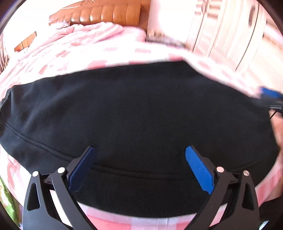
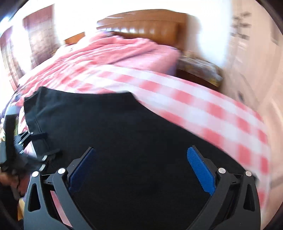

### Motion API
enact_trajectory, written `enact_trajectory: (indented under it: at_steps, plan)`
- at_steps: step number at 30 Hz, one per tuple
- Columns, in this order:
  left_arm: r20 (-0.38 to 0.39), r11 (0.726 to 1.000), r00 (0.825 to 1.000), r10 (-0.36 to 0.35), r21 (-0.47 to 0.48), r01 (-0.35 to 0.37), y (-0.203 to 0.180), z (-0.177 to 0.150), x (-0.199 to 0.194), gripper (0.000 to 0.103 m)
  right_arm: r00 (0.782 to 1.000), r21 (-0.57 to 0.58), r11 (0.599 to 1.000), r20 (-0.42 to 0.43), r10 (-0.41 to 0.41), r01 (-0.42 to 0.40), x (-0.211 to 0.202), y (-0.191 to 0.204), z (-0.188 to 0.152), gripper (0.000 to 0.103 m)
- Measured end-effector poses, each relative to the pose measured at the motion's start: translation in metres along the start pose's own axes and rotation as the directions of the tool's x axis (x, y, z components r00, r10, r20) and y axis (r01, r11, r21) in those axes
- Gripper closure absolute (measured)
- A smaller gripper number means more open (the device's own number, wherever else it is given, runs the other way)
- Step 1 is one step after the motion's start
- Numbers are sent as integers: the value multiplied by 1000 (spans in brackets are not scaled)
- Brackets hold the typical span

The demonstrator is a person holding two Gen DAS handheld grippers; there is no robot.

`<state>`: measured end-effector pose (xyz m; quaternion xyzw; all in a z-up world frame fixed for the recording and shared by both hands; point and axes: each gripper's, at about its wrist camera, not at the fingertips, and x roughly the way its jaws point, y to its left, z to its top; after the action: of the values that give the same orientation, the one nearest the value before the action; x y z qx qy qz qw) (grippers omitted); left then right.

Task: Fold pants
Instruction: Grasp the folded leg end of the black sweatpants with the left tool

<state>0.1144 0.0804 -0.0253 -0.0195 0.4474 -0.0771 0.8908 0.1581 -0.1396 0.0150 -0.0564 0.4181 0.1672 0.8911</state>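
Bed: pink-and-white checked cover, soft, lightly rumpled toward the far end. Brown padded headboard behind it, glossy, ribbed in vertical panels.

Pants: black, fine knit weave, lying flat on the checked cover as a broad rounded slab. A raised seam curves across the near-left part. In the right wrist view the far edge runs straight and the left corner stands slightly lifted. No label, brand or lettering readable anywhere; both views blurred.

Left gripper: jaws spread wide, over the near edge of the pants, nothing between them. Black frame, blue ribbed pads.

Right gripper: likewise wide apart, empty, over the black fabric.
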Motion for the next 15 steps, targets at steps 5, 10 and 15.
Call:
enact_trajectory:
  at_steps: [5,10,15]
  plan:
    - [-44,987,990,132,-83,-135,57,7,0,2,982,25,984,-70,175,-174,71,45,45,4]
    - [-56,986,987,153,-64,-156,80,-4,10,1,967,-14,980,-171,191,-197,129,91,65,4]
    - [-2,982,992,124,-142,-122,108,-7,-10,1,989,-110,989,-123,82,-96,144,100,63,4]
